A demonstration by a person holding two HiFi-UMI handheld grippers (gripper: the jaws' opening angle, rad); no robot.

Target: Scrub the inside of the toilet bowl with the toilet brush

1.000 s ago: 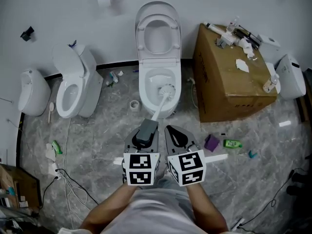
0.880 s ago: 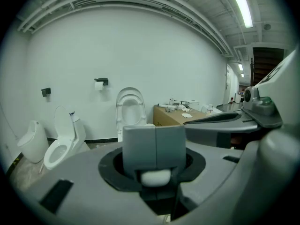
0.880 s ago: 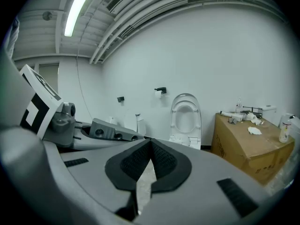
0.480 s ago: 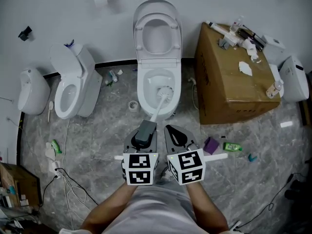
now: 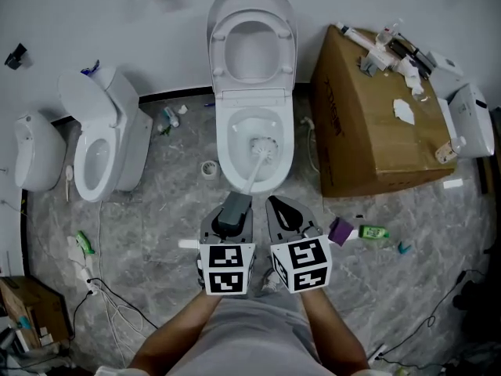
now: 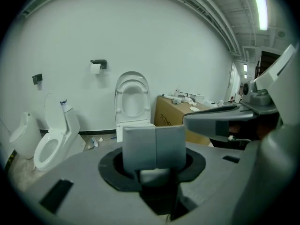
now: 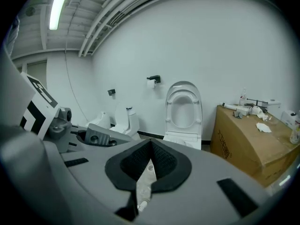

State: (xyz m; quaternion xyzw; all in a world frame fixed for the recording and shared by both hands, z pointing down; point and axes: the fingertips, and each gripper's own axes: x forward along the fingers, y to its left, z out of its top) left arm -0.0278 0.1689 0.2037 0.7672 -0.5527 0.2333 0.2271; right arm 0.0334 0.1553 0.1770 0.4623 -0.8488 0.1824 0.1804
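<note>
The white toilet (image 5: 227, 143) stands open ahead of me, lid and seat raised against the wall. The brush head (image 5: 264, 145) rests inside its bowl, and the white shaft (image 5: 252, 175) slants back to a dark grey grip. My left gripper (image 5: 235, 204) is shut on that grip just in front of the bowl's near rim. In the left gripper view the two pads (image 6: 140, 146) meet over the handle, with the toilet (image 6: 132, 102) beyond. My right gripper (image 5: 283, 210) hangs beside the left one, shut with nothing in it; its view (image 7: 150, 149) shows the toilet (image 7: 183, 111) ahead.
A second toilet (image 5: 98, 143) and a white fixture (image 5: 35, 151) stand at the left. A large cardboard box (image 5: 376, 124) with clutter on top stands right of the bowl. On the floor lie a tape roll (image 5: 208, 168), a purple item (image 5: 340, 230), a green bottle (image 5: 374, 231) and cables (image 5: 109, 304).
The head view has shifted, so the toilet sits higher and a little larger in frame. The brush head stays in the bowl. Both grippers keep their hold and place.
</note>
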